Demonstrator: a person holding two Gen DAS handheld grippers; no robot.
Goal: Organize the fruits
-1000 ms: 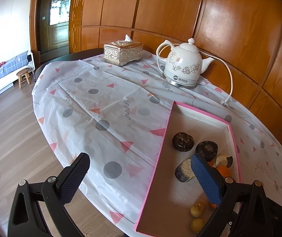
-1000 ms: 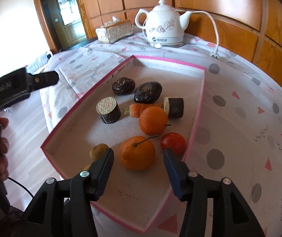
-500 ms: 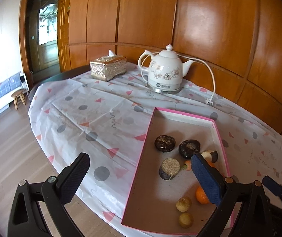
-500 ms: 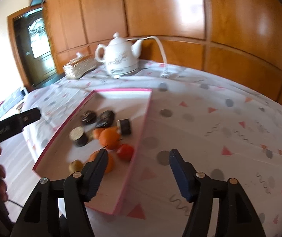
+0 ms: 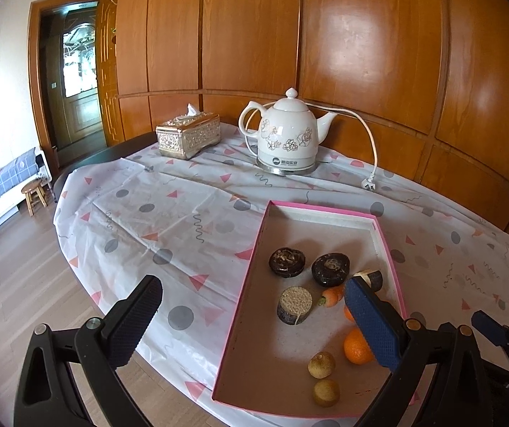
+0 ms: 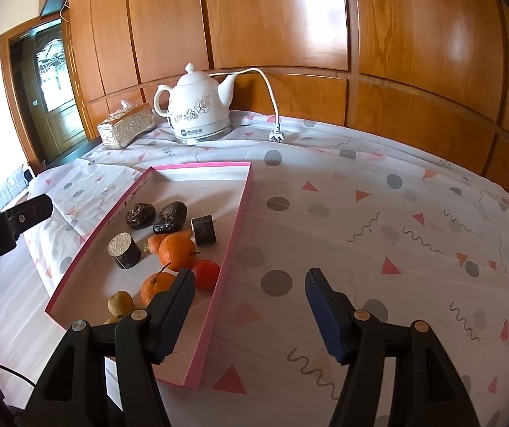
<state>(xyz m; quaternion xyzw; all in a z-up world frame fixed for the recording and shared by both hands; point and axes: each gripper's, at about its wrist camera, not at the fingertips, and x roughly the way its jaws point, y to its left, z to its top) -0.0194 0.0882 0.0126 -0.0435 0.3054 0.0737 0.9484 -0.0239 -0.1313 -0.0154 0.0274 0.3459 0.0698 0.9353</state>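
Right wrist view: right gripper (image 6: 249,315) hovered with jaws spread and empty above the table (image 6: 379,213), beside the pink tray (image 6: 240,213); the oranges (image 6: 176,247) lay just left of its left jaw. Left gripper (image 5: 251,323), jaws likewise spread and empty, straddled the tray's near left edge.

Both views are bright and sharp under soft daylight, with pale glare patches on the glossy wood wall panels (image 5: 372,53) at the far side and a blown-out white wall near the doorway (image 5: 76,85) at far left. Shadows on the surface (image 6: 379,213) are faint and soft-edged. Fisheye distortion bows the panel lines and rounds the surface, and every corner falls into black vignette.
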